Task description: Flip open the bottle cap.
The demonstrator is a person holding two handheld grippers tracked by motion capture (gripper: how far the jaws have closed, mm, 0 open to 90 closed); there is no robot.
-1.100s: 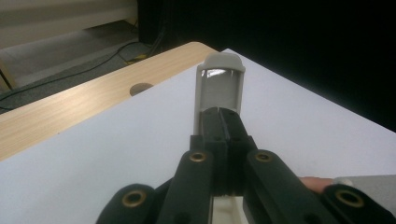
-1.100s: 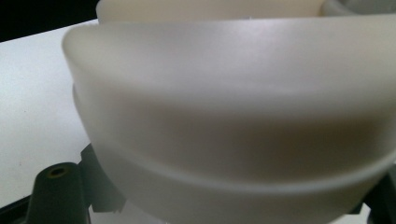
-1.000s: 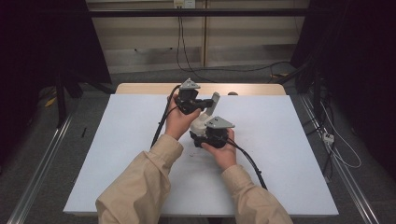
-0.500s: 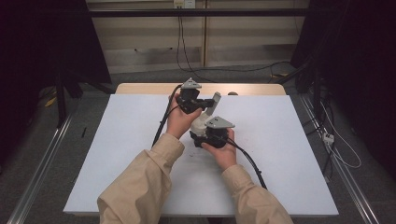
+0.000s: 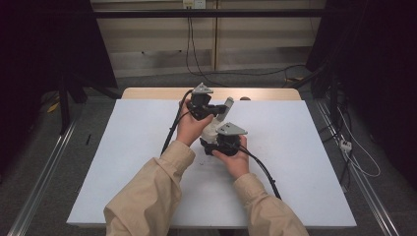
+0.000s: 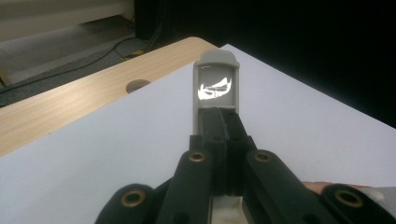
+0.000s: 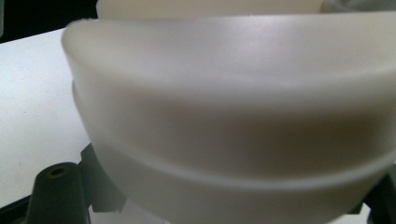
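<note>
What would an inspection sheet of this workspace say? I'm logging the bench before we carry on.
Surface: white board on a wooden table.
Job's things: grey flap and white body, both gripped.
Clutter: nothing seen.
Grippers: left gripper jaws shut on the grey flap; right gripper jaws shut on the white body.
Cables: black cable trails from each gripper; floor cables beyond.
Surroundings: dark curtains, floor rails.

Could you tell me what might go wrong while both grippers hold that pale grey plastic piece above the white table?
The left gripper pinches only the thin upright tab of the pale grey plastic piece, so it might slip or bend. The right gripper holds the rounded base; uneven pulling could twist it onto the white table.
</note>
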